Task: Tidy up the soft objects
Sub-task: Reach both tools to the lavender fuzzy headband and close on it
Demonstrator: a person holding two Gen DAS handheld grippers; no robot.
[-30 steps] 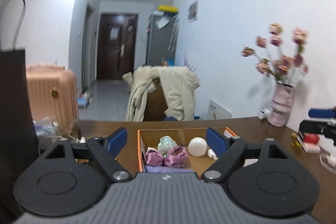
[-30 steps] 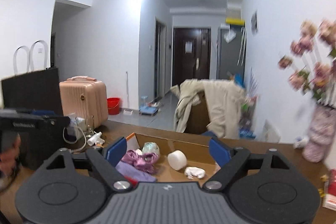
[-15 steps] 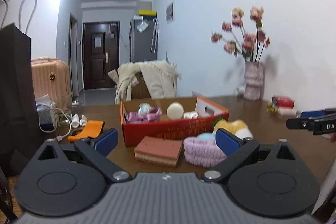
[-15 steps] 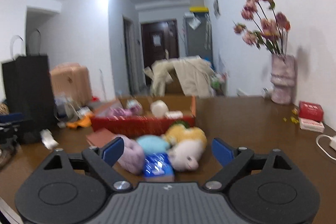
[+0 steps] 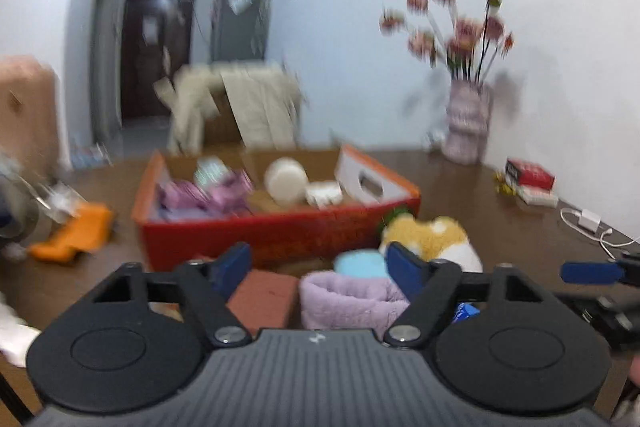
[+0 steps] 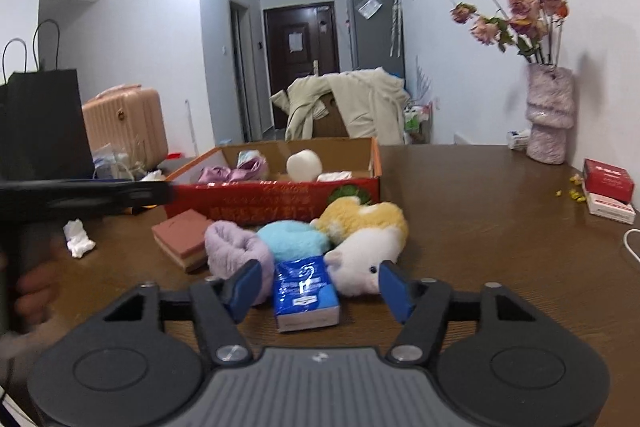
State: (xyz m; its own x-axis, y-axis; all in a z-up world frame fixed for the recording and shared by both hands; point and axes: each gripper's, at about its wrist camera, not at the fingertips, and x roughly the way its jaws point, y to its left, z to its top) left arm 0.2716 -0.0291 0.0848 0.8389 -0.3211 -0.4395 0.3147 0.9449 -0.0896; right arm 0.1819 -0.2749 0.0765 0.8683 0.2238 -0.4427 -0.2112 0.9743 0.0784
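A red cardboard box [image 6: 280, 201] stands on the brown table and holds purple cloth [image 6: 218, 173], a white roll [image 6: 304, 165] and other soft items. In front of it lie a brown sponge block [image 6: 182, 233], a purple towel roll [image 6: 236, 247], a blue plush [image 6: 294, 239], a yellow-and-white plush toy [image 6: 362, 231] and a blue tissue pack [image 6: 306, 291]. My right gripper [image 6: 318, 289] is open, its fingers on either side of the tissue pack. My left gripper [image 5: 318, 267] is open and empty, just above the purple towel roll [image 5: 348, 299] and the sponge block [image 5: 264, 297].
A vase of pink flowers [image 6: 550, 115] stands at the far right by the wall. Red boxes [image 6: 608, 191] and a white cable [image 5: 588, 223] lie at the right. An orange cloth [image 5: 74, 231], a black bag [image 6: 44, 123] and crumpled tissue [image 6: 80, 239] are at the left.
Both grippers have dropped from above the box and come in low toward the pile in front of it. The right one now straddles the tissue pack; the left view is motion-blurred.
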